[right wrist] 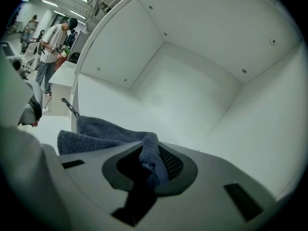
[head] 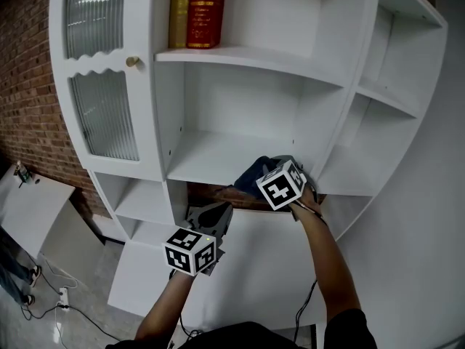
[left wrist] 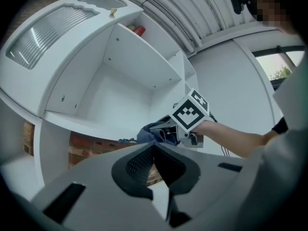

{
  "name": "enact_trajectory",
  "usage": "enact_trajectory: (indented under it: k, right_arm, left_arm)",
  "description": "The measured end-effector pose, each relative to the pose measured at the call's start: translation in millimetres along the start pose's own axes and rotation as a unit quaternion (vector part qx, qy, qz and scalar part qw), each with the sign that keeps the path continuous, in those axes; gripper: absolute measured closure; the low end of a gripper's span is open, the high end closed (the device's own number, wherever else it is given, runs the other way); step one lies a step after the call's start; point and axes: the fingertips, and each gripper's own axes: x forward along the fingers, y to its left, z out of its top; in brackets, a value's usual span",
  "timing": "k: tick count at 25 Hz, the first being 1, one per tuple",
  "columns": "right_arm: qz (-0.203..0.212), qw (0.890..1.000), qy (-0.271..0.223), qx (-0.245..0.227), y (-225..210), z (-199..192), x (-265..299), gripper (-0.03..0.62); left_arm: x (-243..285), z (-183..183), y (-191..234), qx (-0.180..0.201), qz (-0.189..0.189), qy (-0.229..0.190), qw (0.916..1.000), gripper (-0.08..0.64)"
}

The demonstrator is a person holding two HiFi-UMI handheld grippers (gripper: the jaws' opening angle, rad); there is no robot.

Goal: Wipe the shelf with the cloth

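A dark blue cloth rests at the front right edge of the white middle shelf. My right gripper is shut on it, its marker cube just behind. In the right gripper view the cloth is bunched between the jaws of the right gripper and spreads left over the shelf board. My left gripper hangs lower, in front of the compartment below, shut with nothing held. Its own view shows the left gripper pointing up at the cloth and the right gripper's cube.
Gold and red books stand on the shelf above. A ribbed glass door with a knob is to the left, against a brick wall. Cables lie on the floor. A person stands far behind.
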Motion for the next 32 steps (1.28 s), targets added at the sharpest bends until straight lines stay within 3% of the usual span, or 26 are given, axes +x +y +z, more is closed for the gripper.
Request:
enact_trajectory:
  k: [11, 32]
  right_arm:
    - [0.004, 1.000, 0.005, -0.004, -2, -1, 3, 0.526]
    - [0.024, 0.999, -0.011, -0.044, 28, 39, 22, 0.528]
  left_arm:
    - [2, -1, 1, 0.002, -0.001, 0.004, 1.0000, 0.543]
    - [-29, 3, 33, 0.003, 0.052, -0.003, 0.9987, 0.543]
